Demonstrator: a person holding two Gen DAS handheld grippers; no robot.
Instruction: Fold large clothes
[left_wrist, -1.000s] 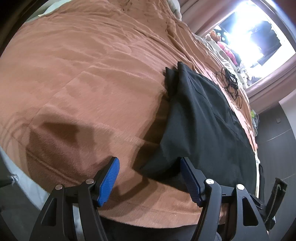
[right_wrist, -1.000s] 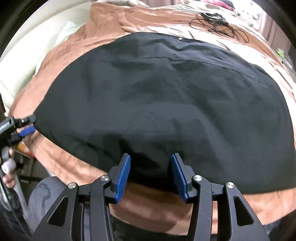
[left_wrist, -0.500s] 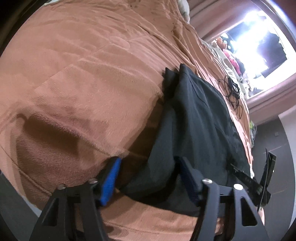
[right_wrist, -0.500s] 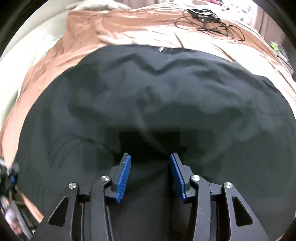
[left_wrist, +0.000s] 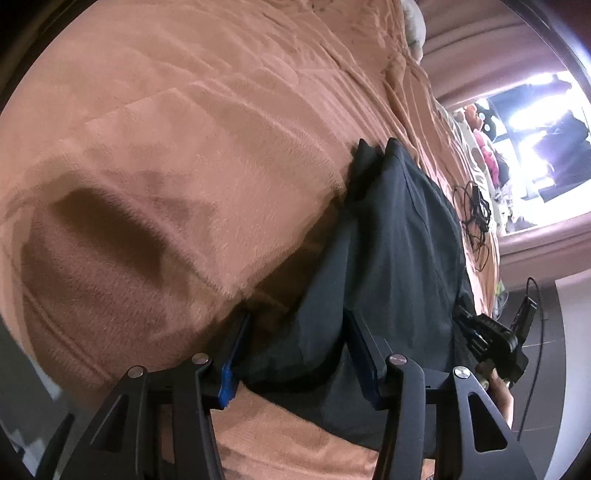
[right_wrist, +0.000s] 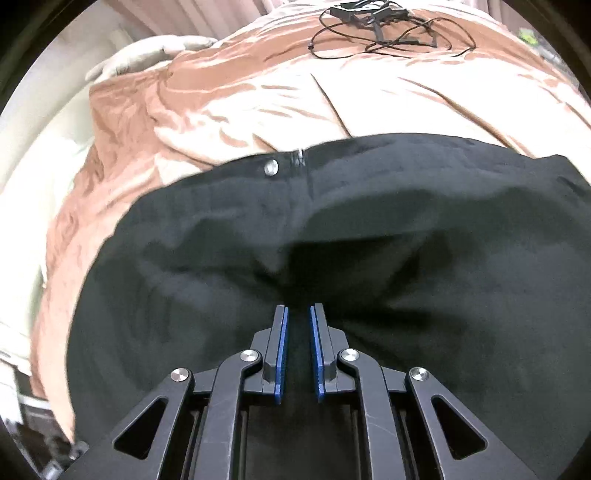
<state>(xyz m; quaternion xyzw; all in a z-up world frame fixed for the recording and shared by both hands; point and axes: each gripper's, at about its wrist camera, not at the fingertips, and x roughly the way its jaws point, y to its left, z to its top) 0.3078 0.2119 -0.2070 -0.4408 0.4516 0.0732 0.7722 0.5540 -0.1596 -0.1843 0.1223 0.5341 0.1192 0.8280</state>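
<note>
Two grippers work on one black garment (right_wrist: 369, 258) that lies spread across a bed covered by a brown blanket (left_wrist: 184, 147). On the right gripper (right_wrist: 298, 332) the jaws are closing and stand nearly together, with only a narrow gap between the blue pads (right_wrist: 282, 343); black cloth fills that gap and bunches into a ridge just ahead of the tips, so the pads appear to be pinching a fold of the garment, though how firmly cannot be told. This gripper points steeply down onto the middle of the cloth. Beyond the tips the garment runs to its far edge, where one silver snap button (right_wrist: 271, 168) sits just beside a zipper end (right_wrist: 298, 157).

On the left gripper (left_wrist: 291, 343) the jaws are also closing but stand about half spread. One rounded end of the garment, a corner or cuff, lies between them, close to the right pad, while the left pad is pressed into the plush blanket. Whether either pad grips the cloth cannot be told. This gripper too tilts downward, near the bed's edge, and the garment stretches away from it toward the upper right.

In the left wrist view the right gripper's black body shows at the right border, with part of a hand (left_wrist: 500, 391) below it. One tangle of black cables (right_wrist: 380, 26) lies on the blanket beyond the garment, well apart from both grippers. One pale pillow (right_wrist: 147, 55) sits at the far left corner of the bed.
</note>
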